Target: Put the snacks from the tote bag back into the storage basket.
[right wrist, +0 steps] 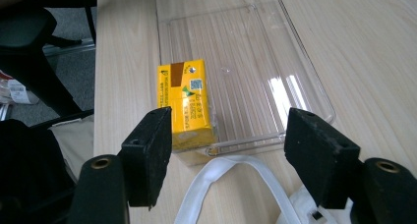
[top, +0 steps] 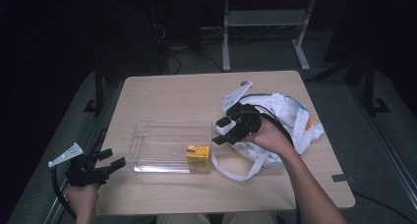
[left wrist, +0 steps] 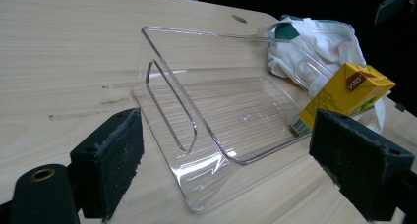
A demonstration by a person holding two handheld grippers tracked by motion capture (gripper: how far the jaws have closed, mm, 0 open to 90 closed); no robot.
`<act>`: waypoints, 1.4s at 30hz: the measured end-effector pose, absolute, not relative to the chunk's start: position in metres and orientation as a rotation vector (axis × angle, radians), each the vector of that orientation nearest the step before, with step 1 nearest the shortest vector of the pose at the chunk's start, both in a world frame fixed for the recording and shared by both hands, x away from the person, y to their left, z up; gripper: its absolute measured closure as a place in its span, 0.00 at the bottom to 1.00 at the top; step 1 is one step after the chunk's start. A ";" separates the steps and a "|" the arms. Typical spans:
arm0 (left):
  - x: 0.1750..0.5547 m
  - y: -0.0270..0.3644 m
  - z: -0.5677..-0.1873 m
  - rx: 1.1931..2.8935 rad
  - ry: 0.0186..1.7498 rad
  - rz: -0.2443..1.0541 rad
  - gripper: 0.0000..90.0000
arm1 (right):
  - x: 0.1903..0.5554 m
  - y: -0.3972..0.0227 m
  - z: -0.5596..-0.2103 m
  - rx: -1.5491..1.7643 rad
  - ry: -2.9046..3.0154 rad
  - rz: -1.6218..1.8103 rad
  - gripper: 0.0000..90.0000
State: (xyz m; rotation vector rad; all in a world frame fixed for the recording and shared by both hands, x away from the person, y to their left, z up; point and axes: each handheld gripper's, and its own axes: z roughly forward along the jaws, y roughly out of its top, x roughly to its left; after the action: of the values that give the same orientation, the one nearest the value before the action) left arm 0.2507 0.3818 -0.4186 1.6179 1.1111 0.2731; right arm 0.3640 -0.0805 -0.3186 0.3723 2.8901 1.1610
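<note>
High view: clear plastic tray on the table, between the two tongs. Inside the tray, one yellow juice carton, upright in the corner nearest the right tongs; rest of the tray bare. Right tongs held just above and beyond that corner, jaws apart, nothing gripped, carton ahead of the left-hand jaw in the right gripper view. Left tongs at the table's near edge, just short of the tray's other end, jaws wide apart and empty. White cloth bag crumpled behind the right tongs, its strap lying under them, against the tray's edge.
</note>
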 end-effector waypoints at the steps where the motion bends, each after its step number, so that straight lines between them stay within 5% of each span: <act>1: 0.251 0.382 -0.419 1.618 1.111 0.273 0.14 | 0.364 -0.082 -0.318 0.376 2.893 1.152 0.38; 42: 0.251 0.381 -0.419 1.622 1.108 0.271 0.14 | 0.358 -0.150 -0.334 0.575 2.808 1.163 0.38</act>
State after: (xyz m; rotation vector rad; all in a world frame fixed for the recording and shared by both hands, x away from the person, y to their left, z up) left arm 0.2505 0.3806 -0.4187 1.6221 1.1079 0.2712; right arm 0.3580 -0.1495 -0.3340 0.5745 2.8079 1.1634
